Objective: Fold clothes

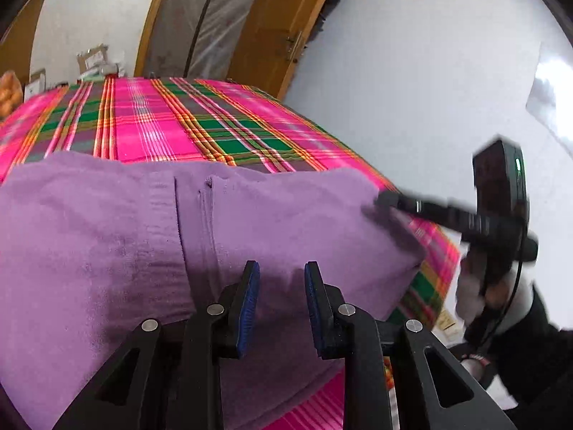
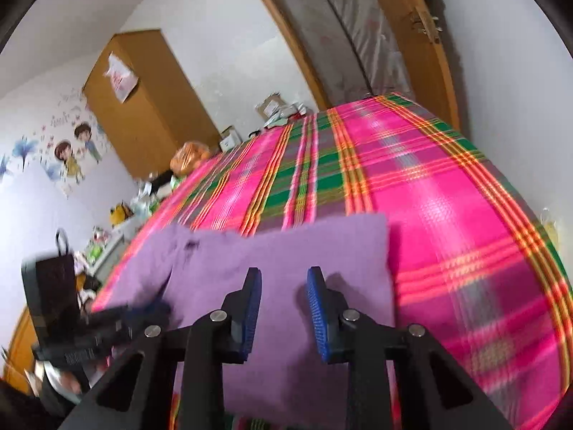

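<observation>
Hovering over purple garment (image 1: 107,236): left gripper (image 1: 282,304), right gripper (image 2: 284,308), both agape, empty.

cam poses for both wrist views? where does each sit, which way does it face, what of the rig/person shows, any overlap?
Left wrist: on the left tool, looking forward along its open fingers over the purple garment on the plaid bedspread, toward the wooden door. The right tool and a hand show at right.
Right wrist: on the right tool, fingers open, facing across the same garment toward the wardrobe. The left tool shows blurred at lower left.
Shared: garment, bedspread, door; each sees the other tool.
</observation>
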The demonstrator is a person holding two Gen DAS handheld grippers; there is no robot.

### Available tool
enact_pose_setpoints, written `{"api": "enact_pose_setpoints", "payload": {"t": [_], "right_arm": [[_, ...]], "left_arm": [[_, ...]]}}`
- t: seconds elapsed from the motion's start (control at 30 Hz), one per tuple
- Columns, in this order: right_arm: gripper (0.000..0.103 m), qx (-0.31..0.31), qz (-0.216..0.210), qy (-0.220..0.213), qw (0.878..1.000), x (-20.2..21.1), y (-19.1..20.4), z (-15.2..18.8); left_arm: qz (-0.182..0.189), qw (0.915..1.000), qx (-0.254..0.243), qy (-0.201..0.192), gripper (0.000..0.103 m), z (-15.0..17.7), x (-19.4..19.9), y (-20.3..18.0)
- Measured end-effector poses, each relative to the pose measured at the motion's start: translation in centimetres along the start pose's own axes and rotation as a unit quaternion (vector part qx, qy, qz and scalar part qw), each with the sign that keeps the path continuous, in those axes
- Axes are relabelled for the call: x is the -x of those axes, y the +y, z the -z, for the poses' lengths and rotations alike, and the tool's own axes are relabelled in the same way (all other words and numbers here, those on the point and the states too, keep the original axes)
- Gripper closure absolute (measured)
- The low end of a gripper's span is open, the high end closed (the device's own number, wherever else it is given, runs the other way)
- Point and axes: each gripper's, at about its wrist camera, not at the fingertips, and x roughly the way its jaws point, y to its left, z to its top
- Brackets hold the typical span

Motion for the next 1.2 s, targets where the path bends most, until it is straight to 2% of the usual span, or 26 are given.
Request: {"api": "enact_pose_setpoints", "payload": {"t": [0.03,0.07,0.1,0.13,0.2,0.27,0.4,0.57,0.67,0.77,0.87,0.93,0.97,1.0,1.1,1.2], "right_arm": [[0.075,-0.01,0.001,0.009,1.0,-0.6,-0.7,-0.5],[0.08,-0.021,0.003,0.022,1.0,-1.6,-1.8,-0.8],[0.095,-0.05,0.005,0.036,0.998,-2.8,-3.5,-1.1],[0.103,-0.092,-0.011,0.037,0.995,-3.0,-5.0,-1.2],[0.103,-0.186,-0.057,0.03,0.981,-3.1,-8.4,-1.2],[0.103,-0.216,-0.063,0.022,0.974,-3.0,-9.4,-1.3],[0.099,-0.186,-0.073,0.005,0.98,-2.2,-8.0,-2.8],[0.099,-0.164,-0.056,0.005,0.985,-2.8,-7.2,-4.2],[0.099,-0.16,-0.051,0.011,0.986,-2.7,-7.1,-4.0],[0.099,-0.121,-0.046,0.013,0.992,-0.8,-6.4,-2.7],[0.099,-0.092,-0.039,0.023,0.995,-0.1,-5.7,-1.6],[0.099,-0.08,-0.025,0.037,0.996,-0.1,-5.7,-0.6],[0.103,-0.082,-0.014,0.052,0.995,-0.4,-6.1,0.0],[0.103,-0.088,-0.023,0.045,0.995,-0.4,-6.6,0.6],[0.102,-0.096,-0.016,0.032,0.995,0.0,-6.8,0.6],[0.098,-0.052,-0.015,0.019,0.998,1.2,-5.2,0.6]], "left_arm": [[-0.003,1.0,-0.005,-0.001,0.078,0.1,-0.1,-0.1],[-0.007,0.9999,-0.009,-0.002,0.078,0.2,-0.1,-0.1],[-0.01,0.9999,-0.014,-0.003,0.078,0.4,-0.2,-0.2],[-0.014,0.9997,-0.018,-0.004,0.078,0.5,-0.2,-0.2],[-0.014,0.9997,-0.021,-0.007,0.078,0.7,0.0,-0.2],[-0.012,0.9998,-0.017,-0.006,0.078,0.5,0.2,0.1],[-0.009,0.9999,-0.007,-0.003,0.077,-0.3,0.4,0.2],[-0.011,0.9997,-0.008,-0.021,0.077,-3.2,1.3,-0.7],[-0.021,0.9996,0.002,-0.02,0.077,-5.3,0.2,-0.4],[-0.037,0.9991,0.02,-0.003,0.077,-6.4,-2.1,0.7],[-0.042,0.9969,0.057,0.035,0.078,-6.2,-4.6,2.5],[-0.031,0.9968,0.064,0.038,0.078,-5.8,-5.1,3.0],[-0.033,0.9967,0.063,0.038,0.078,-5.8,-5.1,3.0],[-0.035,0.9968,0.061,0.037,0.078,-5.8,-5.0,2.9],[-0.036,0.9971,0.058,0.034,0.078,-5.7,-5.0,2.7],[-0.033,0.9972,0.062,0.026,0.078,-5.5,-4.3,2.4]]}}
